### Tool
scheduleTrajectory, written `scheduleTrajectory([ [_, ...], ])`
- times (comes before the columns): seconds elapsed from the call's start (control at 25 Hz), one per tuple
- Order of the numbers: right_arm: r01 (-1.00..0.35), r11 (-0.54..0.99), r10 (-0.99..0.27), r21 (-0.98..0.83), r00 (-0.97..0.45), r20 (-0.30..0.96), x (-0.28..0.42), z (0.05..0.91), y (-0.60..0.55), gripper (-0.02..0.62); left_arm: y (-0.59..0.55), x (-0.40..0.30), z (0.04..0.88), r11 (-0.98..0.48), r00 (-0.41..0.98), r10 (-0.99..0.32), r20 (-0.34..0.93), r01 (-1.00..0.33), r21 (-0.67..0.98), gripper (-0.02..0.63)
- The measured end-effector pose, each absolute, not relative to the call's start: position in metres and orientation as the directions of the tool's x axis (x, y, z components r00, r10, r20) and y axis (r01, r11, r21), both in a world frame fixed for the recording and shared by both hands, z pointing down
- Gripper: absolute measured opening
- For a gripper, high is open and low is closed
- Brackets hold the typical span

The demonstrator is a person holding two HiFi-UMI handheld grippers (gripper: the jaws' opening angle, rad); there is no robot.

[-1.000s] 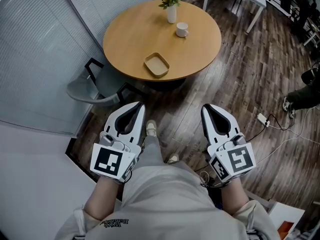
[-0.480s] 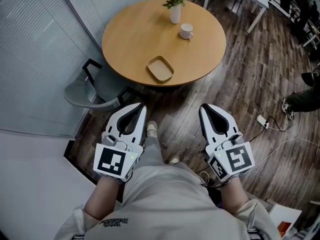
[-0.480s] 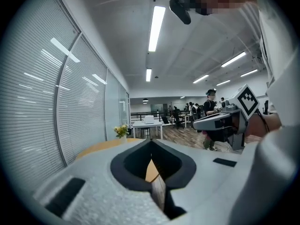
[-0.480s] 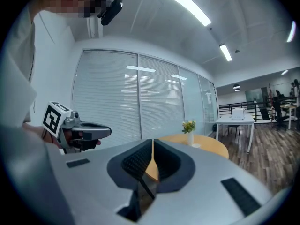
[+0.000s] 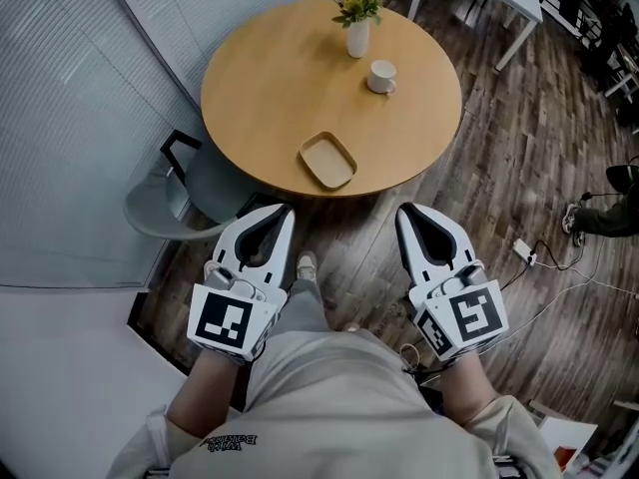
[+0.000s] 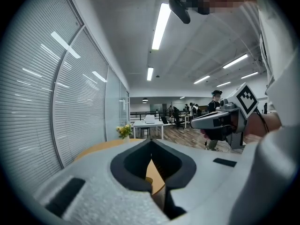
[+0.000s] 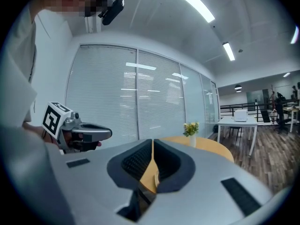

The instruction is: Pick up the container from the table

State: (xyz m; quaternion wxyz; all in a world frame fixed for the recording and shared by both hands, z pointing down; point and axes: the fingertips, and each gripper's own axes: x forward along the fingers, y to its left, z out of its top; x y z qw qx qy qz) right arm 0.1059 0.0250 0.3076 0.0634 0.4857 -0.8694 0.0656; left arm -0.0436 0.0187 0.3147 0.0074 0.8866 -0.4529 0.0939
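1. Container (image 5: 327, 160): shallow tan rectangular tray, lying flat near the front edge of the round wooden bench (image 5: 270, 78), nothing touching it.
2. White cup (image 5: 380, 76) and white vase of yellow flowers (image 5: 357, 38) sit further back, well apart from it.
3. Left gripper (image 5: 281, 211): jaws closed tip to tip, empty, short of the bench.
4. Right gripper (image 5: 407, 210): same, closed and empty.

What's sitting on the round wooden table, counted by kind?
shallow tan container: 1
white mug: 1
white vase of flowers: 1
Total: 3
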Motion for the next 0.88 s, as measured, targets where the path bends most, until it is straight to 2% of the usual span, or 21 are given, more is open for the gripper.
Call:
scheduleTrajectory([
  [0.88,-0.885,0.465,-0.863,-0.026,-0.460,0.207,0.034,0.296,-0.110,0.034,-0.123,-0.102,0.313,-0.657,0.646,-0.746,0.162,-0.753,-0.019,0.018],
])
